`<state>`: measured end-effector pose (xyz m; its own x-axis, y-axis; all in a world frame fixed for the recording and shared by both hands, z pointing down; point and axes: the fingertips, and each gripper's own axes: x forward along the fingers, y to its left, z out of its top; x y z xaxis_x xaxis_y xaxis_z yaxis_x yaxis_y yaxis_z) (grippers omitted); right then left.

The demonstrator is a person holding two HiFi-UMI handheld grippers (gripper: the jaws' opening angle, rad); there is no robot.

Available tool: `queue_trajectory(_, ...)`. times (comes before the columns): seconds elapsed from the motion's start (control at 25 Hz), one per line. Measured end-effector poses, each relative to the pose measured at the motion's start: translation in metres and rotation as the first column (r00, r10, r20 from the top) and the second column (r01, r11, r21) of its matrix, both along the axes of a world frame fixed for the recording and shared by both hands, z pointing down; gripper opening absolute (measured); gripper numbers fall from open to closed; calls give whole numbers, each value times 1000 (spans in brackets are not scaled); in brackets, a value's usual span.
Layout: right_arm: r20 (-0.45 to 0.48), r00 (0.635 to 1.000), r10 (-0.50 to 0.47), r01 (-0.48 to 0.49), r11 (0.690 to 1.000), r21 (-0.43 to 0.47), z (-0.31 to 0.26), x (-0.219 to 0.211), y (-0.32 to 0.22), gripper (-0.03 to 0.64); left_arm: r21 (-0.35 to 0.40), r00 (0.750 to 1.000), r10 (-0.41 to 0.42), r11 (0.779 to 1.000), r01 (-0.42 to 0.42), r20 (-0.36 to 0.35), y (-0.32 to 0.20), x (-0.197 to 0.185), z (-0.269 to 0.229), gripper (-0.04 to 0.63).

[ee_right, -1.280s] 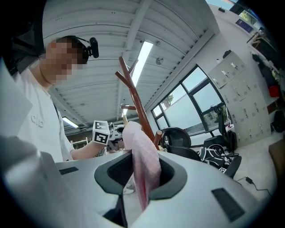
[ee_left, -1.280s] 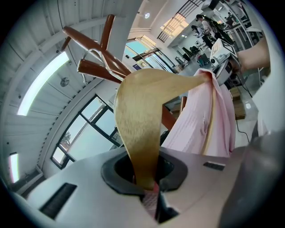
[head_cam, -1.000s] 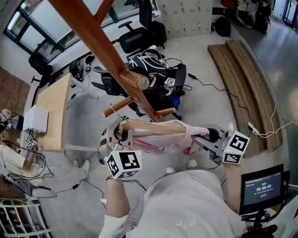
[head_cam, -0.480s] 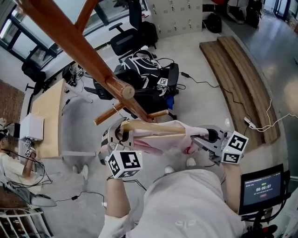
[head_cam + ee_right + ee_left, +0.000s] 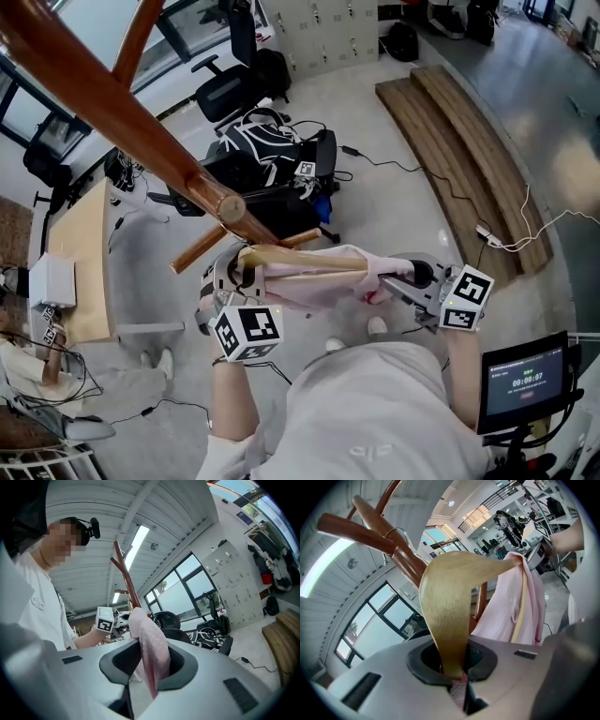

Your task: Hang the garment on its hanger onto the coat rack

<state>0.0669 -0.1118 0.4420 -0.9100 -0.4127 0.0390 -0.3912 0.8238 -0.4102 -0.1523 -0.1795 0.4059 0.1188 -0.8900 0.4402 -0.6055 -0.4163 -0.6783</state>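
Observation:
A pale wooden hanger [image 5: 300, 260] carries a pink garment [image 5: 323, 286] in front of the person's chest. My left gripper [image 5: 240, 274] is shut on the hanger's left arm [image 5: 445, 616], and the metal hook [image 5: 401, 532] sits up by a rack peg. My right gripper [image 5: 401, 277] is shut on the garment's right end [image 5: 151, 653]. The brown coat rack [image 5: 112, 103] slants from the top left, and its round-ended peg [image 5: 228, 208] lies just above the hanger. Whether the hook touches a peg I cannot tell.
Black office chairs and bags [image 5: 272, 155] stand on the floor beyond the rack. Wooden planks [image 5: 459, 141] lie at the right, with cables beside them. A desk [image 5: 80, 272] is at the left and a timer screen [image 5: 525, 380] at the lower right.
In the head view the rack's pole and pegs have slid left and down, so the round-ended peg lies closer above the hanger. Both grips look the same.

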Motion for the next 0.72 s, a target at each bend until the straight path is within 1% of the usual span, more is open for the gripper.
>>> queue_trajectory(0.2,1,1000,29,-29,1000,6,2,4,-3,98,28,1000,7,1000,-7,-2,-7,5,2,37)
queue_trajectory(0.44,5,999,36,-36,999,13,2,3,-3,98,46,1000,-8,999,8,2,-11,3,1,37)
queue_trajectory(0.6,10,999,35,-35,999,12,4,1,-4,98,72,1000,-19,997,20,-9,-10,0,-1,37)
queue_trajectory(0.72,11,999,31,-31,999,10,3,-1,-5,98,70,999,-22,997,24,-28,-8,-1,-3,38)
